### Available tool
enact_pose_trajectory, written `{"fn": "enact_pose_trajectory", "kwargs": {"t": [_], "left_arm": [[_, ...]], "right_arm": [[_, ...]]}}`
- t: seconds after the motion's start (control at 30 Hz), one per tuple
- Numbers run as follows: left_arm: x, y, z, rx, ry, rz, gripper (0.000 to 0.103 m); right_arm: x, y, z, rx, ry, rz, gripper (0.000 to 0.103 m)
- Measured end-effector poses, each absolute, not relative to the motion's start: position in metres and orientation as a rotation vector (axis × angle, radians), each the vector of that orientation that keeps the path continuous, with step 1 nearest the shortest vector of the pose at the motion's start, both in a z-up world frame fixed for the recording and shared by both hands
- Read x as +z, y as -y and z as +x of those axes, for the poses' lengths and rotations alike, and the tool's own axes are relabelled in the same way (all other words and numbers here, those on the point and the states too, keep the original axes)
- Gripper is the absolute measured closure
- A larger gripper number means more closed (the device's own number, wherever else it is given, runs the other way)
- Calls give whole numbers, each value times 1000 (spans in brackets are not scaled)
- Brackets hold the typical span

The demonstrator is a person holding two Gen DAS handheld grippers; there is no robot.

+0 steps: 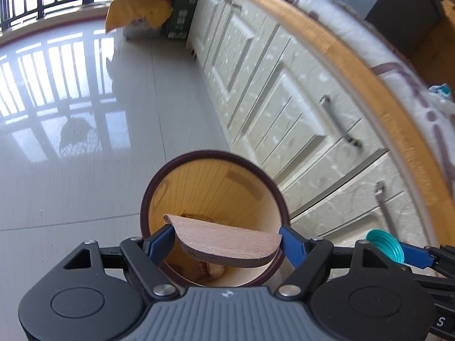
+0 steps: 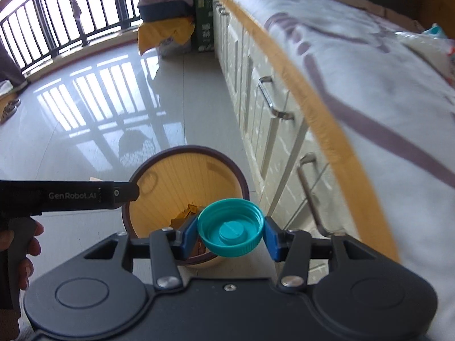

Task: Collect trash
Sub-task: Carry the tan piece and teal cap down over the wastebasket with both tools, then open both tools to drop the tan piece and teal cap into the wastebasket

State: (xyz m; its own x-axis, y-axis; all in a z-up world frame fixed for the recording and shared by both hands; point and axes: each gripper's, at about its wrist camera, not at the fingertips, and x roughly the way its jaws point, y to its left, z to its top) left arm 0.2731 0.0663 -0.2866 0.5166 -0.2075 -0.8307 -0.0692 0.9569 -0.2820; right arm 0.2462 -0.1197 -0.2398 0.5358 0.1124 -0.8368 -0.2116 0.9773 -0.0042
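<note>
Trash here is two pieces, each carried over a bin so a release should drop it in

Left wrist view: the left gripper (image 1: 227, 244) is clenched on a half-round wood offcut (image 1: 227, 240), one blue pad on each end, so the piece spans the gap flat and cannot swing. It hangs over the bin (image 1: 257, 174), whose dark rim opens toward 12 o'clock from the jaws; some scraps show at the bottom below the offcut. Held over the mouth like this, the wood looks set for a straight drop, though its length is close to the rim's width and it may catch. At 3 o'clock the right gripper's teal cap (image 1: 384, 244) pokes in, just beside the bin, near the cabinet (image 1: 284, 108)

Right wrist view: the right gripper (image 2: 231, 234) grasps the cap (image 2: 230, 227) by its ribbed edge, open side up, which gives the pads a firm bite. The cap sits above the bin's (image 2: 241, 176) near rim at its 5 o'clock edge, so it seems to need a small shift toward 11 o'clock before letting go. The other gripper's finger (image 2: 125, 193) reaches over the rim from 9 o'clock, a hand (image 2: 25, 253) on its grip
</note>
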Motion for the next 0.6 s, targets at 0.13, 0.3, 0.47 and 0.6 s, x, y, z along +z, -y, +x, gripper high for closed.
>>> {"fn": "enact_pose_trajectory", "kwargs": {"t": [0.13, 0.3, 0.47, 0.6], "left_arm": [[-303, -69, 284, -75, -1077, -296, 23], [-323, -72, 297, -69, -1134, -303, 23], [-341, -73, 309, -63, -1187, -310, 23], [-352, -76, 317, -56, -1217, -322, 23]], "right_arm": [[-256, 112, 258, 202, -1016, -131, 53], [-276, 104, 273, 208, -1061, -140, 53], [-297, 101, 287, 210, -1104, -137, 53], [-312, 97, 295, 208, -1134, -116, 53]]}}
